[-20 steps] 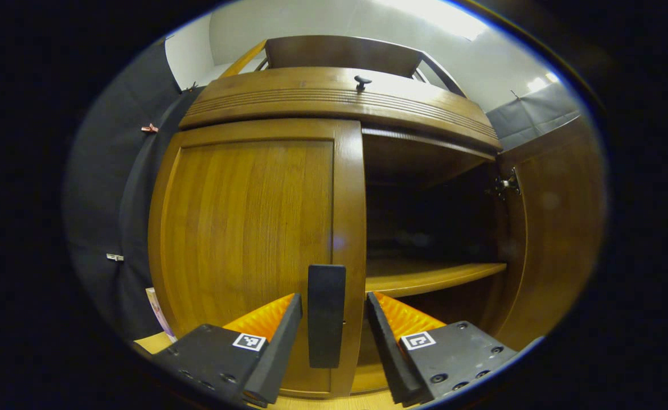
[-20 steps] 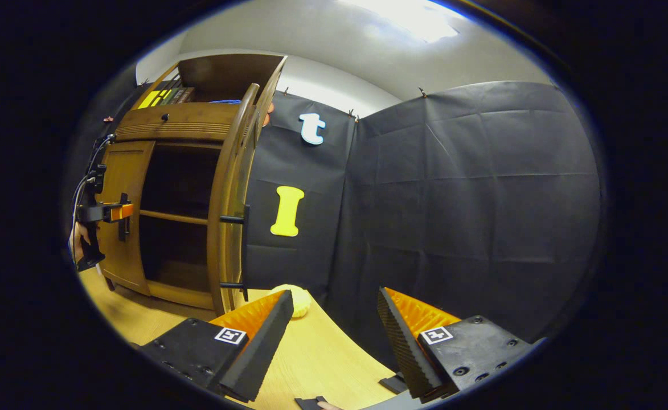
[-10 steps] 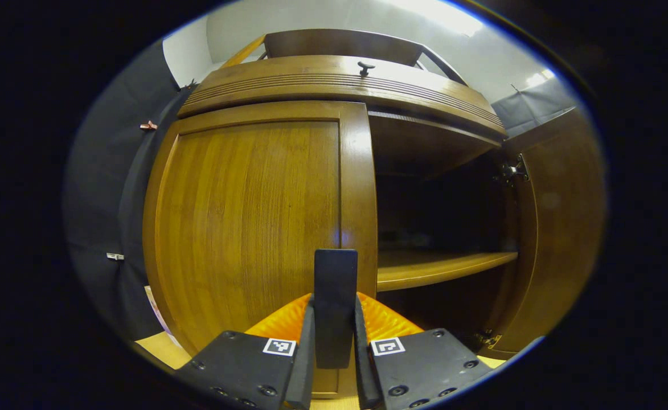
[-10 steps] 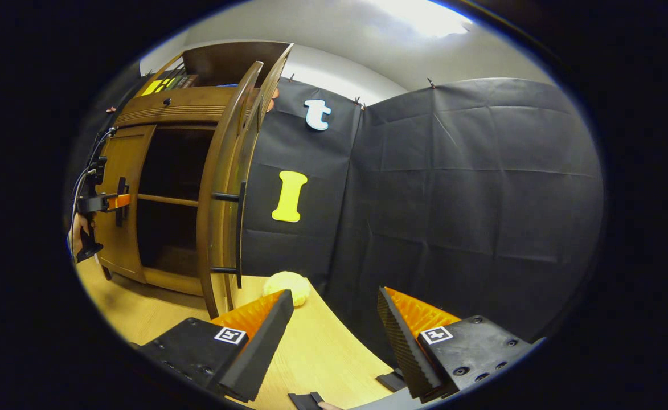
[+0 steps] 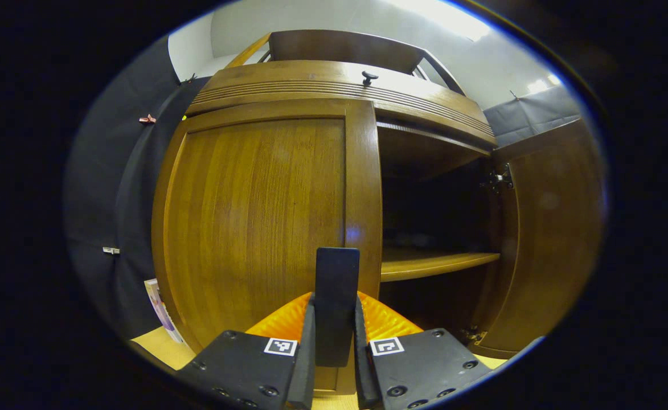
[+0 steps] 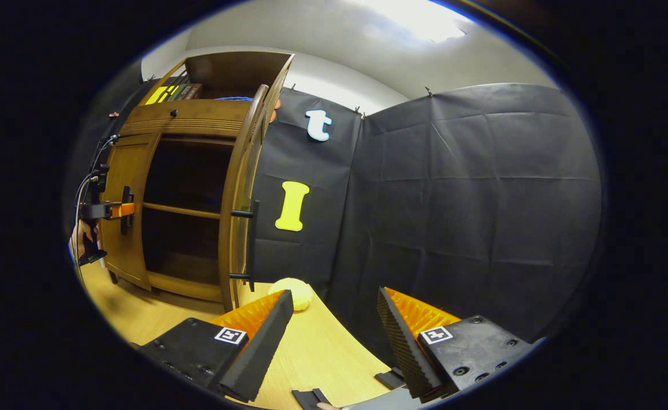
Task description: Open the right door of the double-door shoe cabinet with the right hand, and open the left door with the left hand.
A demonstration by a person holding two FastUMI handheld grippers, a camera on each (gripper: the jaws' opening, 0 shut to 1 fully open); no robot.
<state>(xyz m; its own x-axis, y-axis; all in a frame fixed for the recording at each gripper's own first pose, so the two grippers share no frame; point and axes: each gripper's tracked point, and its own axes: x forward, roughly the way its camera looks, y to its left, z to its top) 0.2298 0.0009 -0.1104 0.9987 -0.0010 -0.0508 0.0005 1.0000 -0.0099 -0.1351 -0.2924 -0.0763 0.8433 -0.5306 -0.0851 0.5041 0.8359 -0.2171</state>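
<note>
We clamp left tool on upright left door handle | hinge far left, pull near | right tool agape, empty | right door open

Booth walled in black cloth, creased, pinned along the top edge with small clips. Above it, white wall and ceiling, with a bright ceiling light overhead. Light wooden floor, pale yellow. Small yellow round object on the floor at the foot of the cloth, just beside the open cabinet door. In the left gripper view, black cloth left of the cabinet, with a small red clip on it.
</note>
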